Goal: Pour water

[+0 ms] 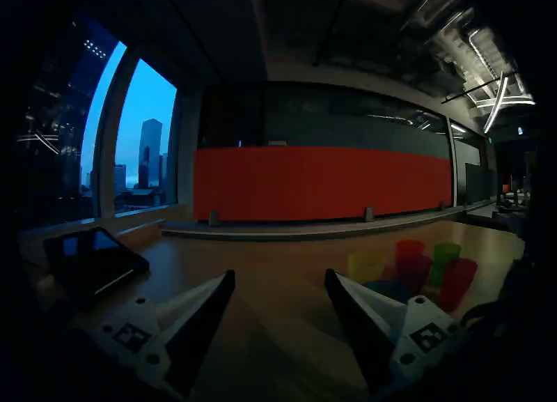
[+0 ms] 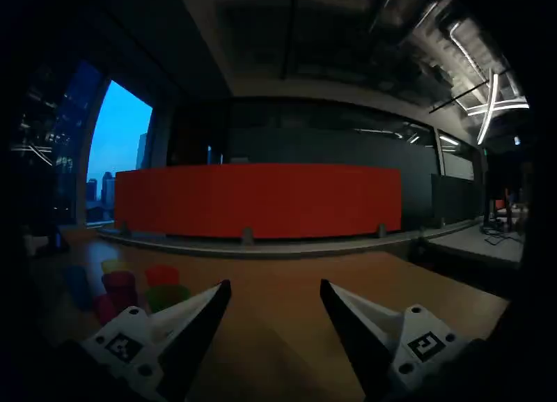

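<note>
Left gripper [image 1: 278, 272] first: in the left gripper view we see its two white and black pointed fingers [image 1: 198, 318] spread wide apart, released, with only the light wooden table [image 1: 292, 245] between them. We take the long red wall panel [image 1: 320, 182] behind the table as our landmark. The cluster of coloured translucent plastic cups [image 1: 414, 269] stands on the table in front of the right half of this panel, just beyond the gripper's right finger. We count yellow, red, green, dark red, pink-red and blue ones, close together. A flat black device [image 1: 94, 259] lies on the table to the left of the panel, below the tall window [image 1: 143, 158] with blue evening sky and towers.

In the right gripper view, the right gripper [image 2: 275, 282] is also released, its fingers wide apart over the table [image 2: 390, 280] and grasping nothing. The red panel [image 2: 257, 200] is straight ahead. The cups [image 2: 139, 283] stand here in front of the left end of the panel, just behind the gripper's left finger. The room is dim, so we cannot tell if any cup holds water.
</note>
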Motion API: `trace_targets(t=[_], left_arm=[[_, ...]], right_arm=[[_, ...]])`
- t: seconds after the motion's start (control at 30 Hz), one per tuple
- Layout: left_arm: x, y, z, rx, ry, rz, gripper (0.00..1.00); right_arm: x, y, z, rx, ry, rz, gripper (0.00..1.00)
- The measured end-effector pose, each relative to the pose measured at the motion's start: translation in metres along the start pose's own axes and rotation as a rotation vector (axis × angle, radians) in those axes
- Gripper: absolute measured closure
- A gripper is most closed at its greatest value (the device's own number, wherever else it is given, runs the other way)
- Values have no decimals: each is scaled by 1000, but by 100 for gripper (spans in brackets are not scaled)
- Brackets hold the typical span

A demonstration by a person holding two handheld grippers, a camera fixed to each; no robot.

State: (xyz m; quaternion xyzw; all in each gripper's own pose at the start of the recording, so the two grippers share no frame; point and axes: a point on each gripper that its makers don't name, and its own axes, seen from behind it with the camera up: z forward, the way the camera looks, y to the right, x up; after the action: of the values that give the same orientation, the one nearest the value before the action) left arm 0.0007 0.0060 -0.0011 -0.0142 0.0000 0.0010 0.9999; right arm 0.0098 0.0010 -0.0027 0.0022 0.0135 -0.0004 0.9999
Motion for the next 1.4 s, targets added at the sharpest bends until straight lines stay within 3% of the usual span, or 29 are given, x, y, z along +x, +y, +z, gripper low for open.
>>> trace_targets(t=[1.4], left_arm=[[0, 0, 1, 0, 0, 0, 5]], right_arm=[[-9, 0, 1, 0, -27, 0, 1]])
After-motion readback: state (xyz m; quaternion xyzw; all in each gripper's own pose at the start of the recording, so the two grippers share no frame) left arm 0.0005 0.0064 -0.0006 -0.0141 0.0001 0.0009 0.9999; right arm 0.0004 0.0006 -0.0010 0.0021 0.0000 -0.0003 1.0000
